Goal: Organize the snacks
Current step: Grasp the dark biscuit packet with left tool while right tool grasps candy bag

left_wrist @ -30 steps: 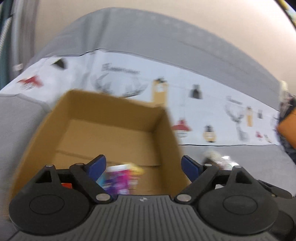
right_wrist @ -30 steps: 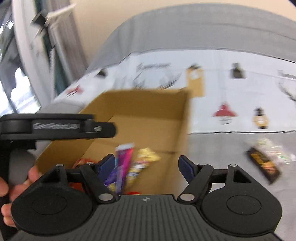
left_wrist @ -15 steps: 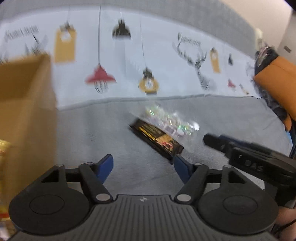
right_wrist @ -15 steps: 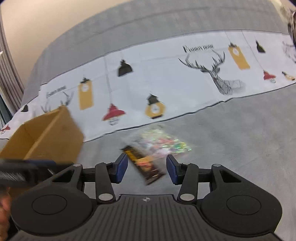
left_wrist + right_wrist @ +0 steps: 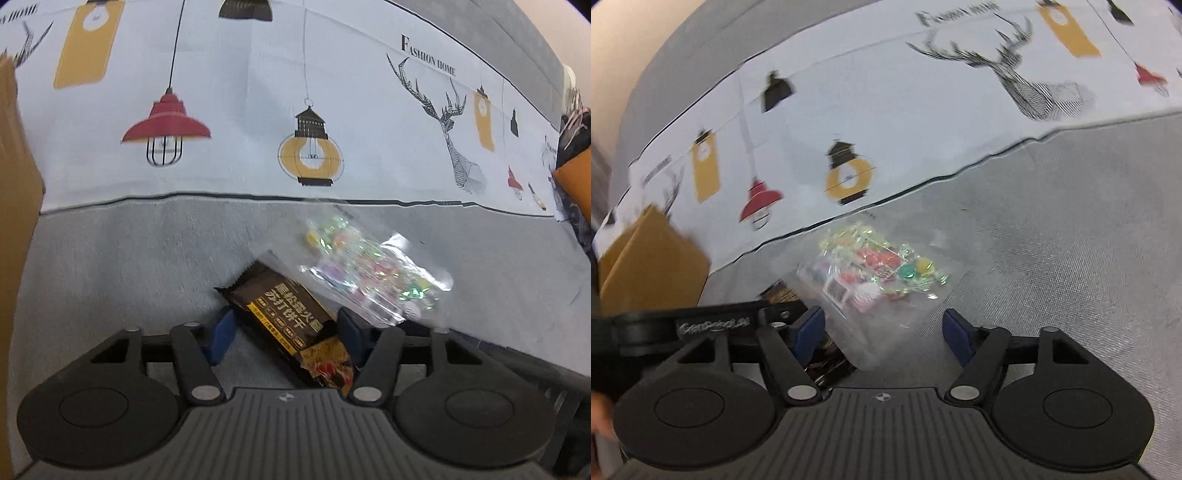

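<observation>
A: We have 2 snacks left on the grey bed cover (image 5: 122,258): a dark cracker packet (image 5: 284,317) with gold lettering, and a clear bag of wrapped candies (image 5: 875,273) whose near edge lies over the packet's far corner. The cardboard box (image 5: 653,266) sits off to the left, well apart from both.

B: And our grippers?

A: Our left gripper (image 5: 286,334) has its jaws apart, and they have just been closing; the cracker packet lies between them, but we see a gap at the left pad, so nothing is pinched yet. Our right gripper (image 5: 882,330) also stands wide, its jaws having just been opening, with the near corner of the candy bag between the blue pads and not pressed.

B: How do we expect the packet to handle?

A: Light and fairly stiff, we judge (a flat foil wrapper over biscuits), so it should lift as 1 piece. It is glossy, so likely slippery, and the crackers could crack if we squeeze hard. We would take it across its narrow width near the middle, gently.

B: And the bag?

A: Soft, crinkly, and floppy; the candies will slide to the low end once lifted. We would pinch the empty film at the near corner rather than the lumpy middle. Because it overlaps the packet, lifting either 1 first may drag the other.
</observation>
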Demonstrator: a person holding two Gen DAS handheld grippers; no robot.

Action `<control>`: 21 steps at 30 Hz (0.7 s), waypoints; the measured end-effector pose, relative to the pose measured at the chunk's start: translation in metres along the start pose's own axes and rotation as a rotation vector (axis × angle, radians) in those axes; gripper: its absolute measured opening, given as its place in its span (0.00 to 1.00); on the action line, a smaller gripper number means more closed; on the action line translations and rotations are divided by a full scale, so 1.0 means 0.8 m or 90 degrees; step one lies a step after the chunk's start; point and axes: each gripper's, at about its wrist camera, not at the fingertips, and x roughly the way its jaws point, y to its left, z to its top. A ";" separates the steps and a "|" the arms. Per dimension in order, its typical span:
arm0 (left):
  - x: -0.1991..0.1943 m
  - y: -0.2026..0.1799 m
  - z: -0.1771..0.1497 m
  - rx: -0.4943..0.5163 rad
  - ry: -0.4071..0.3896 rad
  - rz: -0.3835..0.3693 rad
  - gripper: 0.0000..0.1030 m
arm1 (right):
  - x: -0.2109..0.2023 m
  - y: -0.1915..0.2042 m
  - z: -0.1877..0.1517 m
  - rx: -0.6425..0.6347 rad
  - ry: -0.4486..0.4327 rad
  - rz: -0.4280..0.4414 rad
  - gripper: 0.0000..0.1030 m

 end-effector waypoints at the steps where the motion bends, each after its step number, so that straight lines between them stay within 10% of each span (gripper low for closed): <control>1: 0.000 0.000 0.001 0.006 0.001 -0.004 0.60 | 0.004 -0.004 0.004 0.023 -0.010 0.015 0.81; 6: -0.007 0.017 0.003 -0.025 0.014 -0.026 0.47 | 0.024 0.009 0.005 -0.030 -0.030 -0.016 0.74; 8: -0.012 0.021 0.002 -0.031 0.019 -0.023 0.45 | 0.030 0.013 0.003 -0.059 -0.028 -0.059 0.21; 10: -0.018 0.024 -0.001 -0.040 0.025 -0.021 0.44 | 0.029 -0.003 0.003 -0.014 -0.023 -0.029 0.08; 21: -0.060 0.053 -0.016 -0.062 0.043 -0.025 0.28 | -0.041 0.006 -0.016 0.010 -0.058 -0.001 0.04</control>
